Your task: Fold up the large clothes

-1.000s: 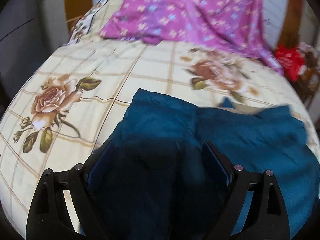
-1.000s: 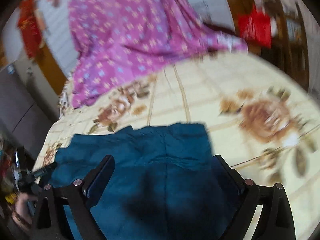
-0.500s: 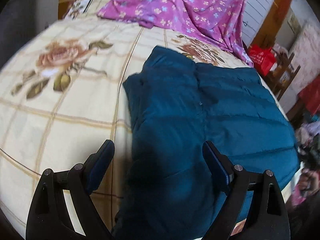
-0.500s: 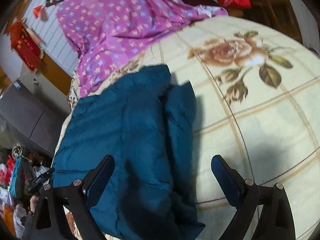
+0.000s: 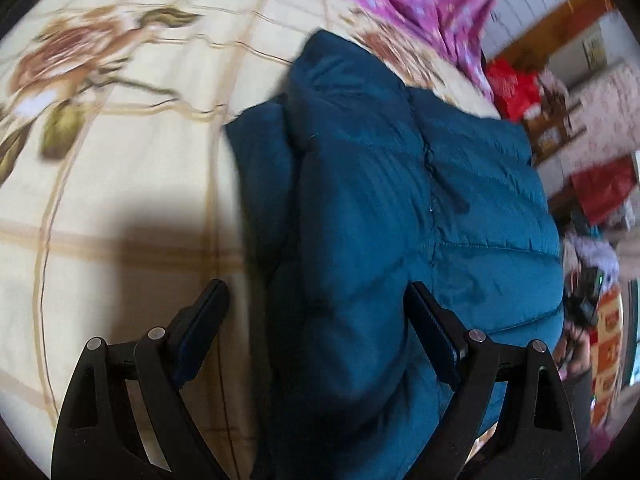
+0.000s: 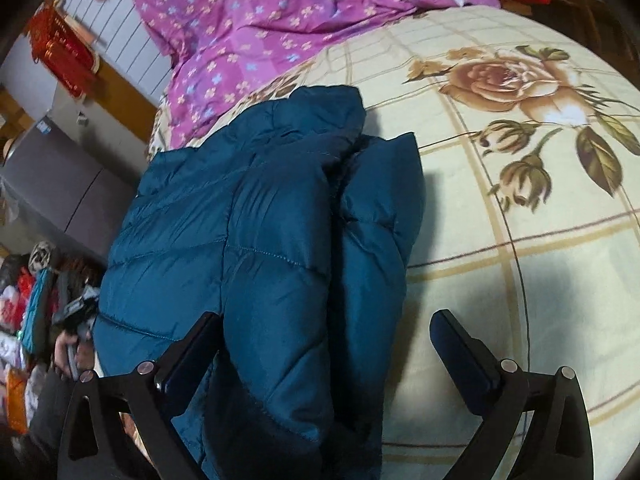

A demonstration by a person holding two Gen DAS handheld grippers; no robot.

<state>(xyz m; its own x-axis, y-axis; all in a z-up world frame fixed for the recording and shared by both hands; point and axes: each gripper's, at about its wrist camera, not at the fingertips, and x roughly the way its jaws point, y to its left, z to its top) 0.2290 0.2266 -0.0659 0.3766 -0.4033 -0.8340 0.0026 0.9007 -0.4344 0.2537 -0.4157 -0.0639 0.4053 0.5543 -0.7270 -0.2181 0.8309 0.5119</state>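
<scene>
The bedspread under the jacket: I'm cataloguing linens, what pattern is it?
Cream bedspread with tan grid lines and brown roses, clearest in the right wrist view.

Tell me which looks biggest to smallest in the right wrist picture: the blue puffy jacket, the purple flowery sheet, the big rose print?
1. Blue puffy jacket, though it lies nearest the camera, so that is unsure.
2. Purple flowery sheet, partly cut off.
3. Rose print, clearly smallest.

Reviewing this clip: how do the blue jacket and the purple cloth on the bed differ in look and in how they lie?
The blue jacket is plain teal, puffy and quilted with stitched seams; the purple cloth is thin with a small flower print. The blue jacket lies folded into a compact bundle close to the grippers; the purple cloth is spread loose and rumpled at the far end. Both rest on the rose-patterned bedspread, and neither is gripped.
</scene>
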